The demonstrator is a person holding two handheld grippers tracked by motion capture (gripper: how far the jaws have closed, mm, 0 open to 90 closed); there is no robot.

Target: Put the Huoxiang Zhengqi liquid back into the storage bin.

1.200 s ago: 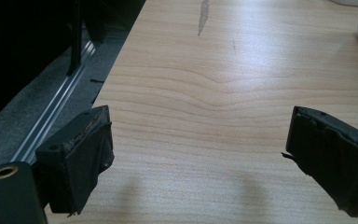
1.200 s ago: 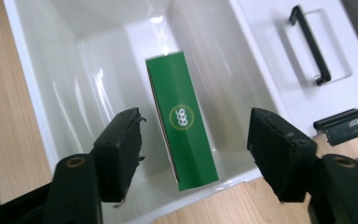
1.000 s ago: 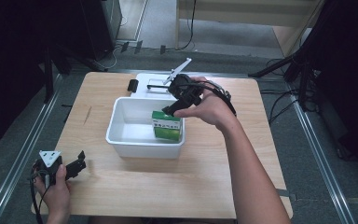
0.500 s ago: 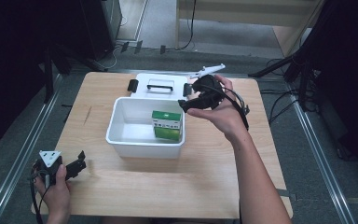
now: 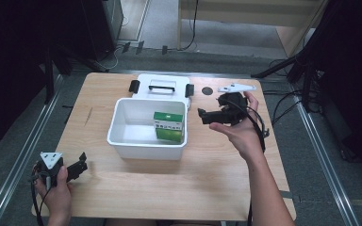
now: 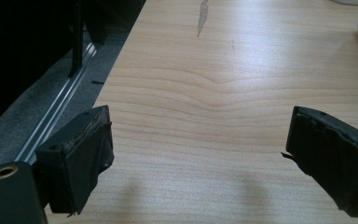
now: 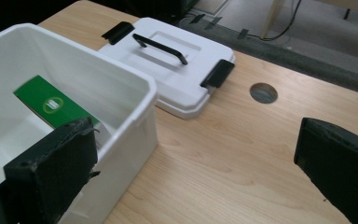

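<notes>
Wooden table [image 5: 207,179] carries everything; landmark is the white plastic bin [image 5: 146,149] at its middle. Bin's lid [image 5: 162,86] lies flat just behind the bin, touching or nearly touching its far rim, black handle up and a black latch at each end. Round cable hole [image 5: 207,90] in the table sits right of the lid.

Green carton [image 5: 169,126] stands inside the bin against its right wall (white label band across the face, print too small to read).

Right gripper [image 5: 206,116] hangs just right of the bin, outside its rim, pointing toward the bin. Its jaws have just been opening and now stand wide apart with nothing between them; in the right gripper view the carton lies below and beyond the left jaw, untouched. Left gripper [image 5: 78,165] sits at the near-left table corner, well apart from the bin, jaws spread, bare wood between them in the left gripper view.

Step, as I read it: carton placed in the bin, release done, hand clearing off. Likely next: close up the bin. That calls for the right gripper to go behind the bin, pinch the lid by its handle or edge, lift it level over the bin and seat it so the latches meet the rim.
</notes>
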